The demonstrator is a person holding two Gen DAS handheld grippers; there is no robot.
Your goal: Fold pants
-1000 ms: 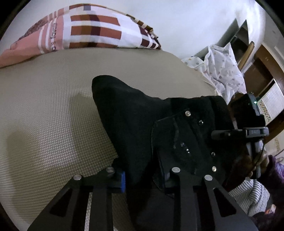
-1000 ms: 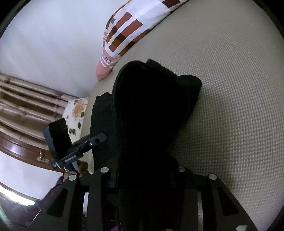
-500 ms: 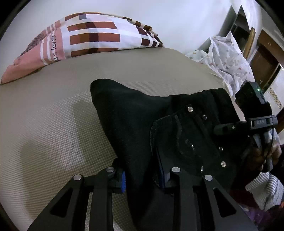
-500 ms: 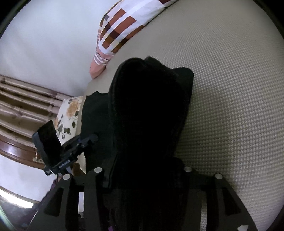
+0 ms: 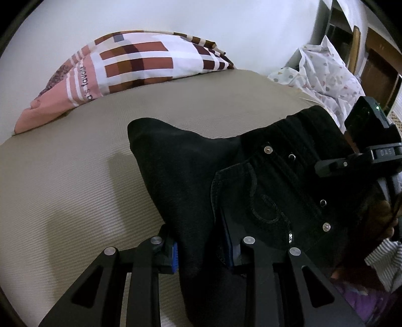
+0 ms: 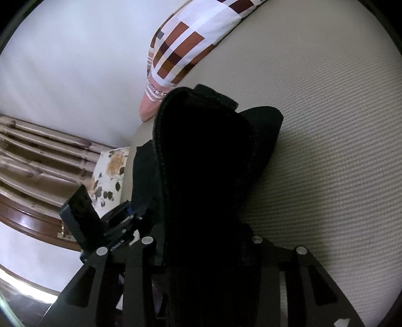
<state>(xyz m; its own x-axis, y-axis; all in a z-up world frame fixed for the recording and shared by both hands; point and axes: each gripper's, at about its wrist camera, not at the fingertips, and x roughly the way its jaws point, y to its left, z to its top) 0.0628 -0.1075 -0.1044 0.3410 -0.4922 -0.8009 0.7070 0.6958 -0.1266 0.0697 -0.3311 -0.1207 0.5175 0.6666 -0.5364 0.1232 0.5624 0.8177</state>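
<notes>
At frame bottom, both clamped on black pants (image 5: 201,176).
Left hand-held gripper (image 5: 201,249) and right hand-held gripper (image 6: 201,241) gripping; legs stretching away over bed (image 5: 75,176).

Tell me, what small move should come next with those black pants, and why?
Probably lower both grippers toward the bed to lay the fold flat: the left gripper and right gripper each pinch the black pants, bunched and lifted.

Home bedroom, beige mattress (image 5: 75,176), checked pillow (image 5: 130,65) against white wall (image 5: 226,22), wooden headboard (image 6: 37,161)
</notes>
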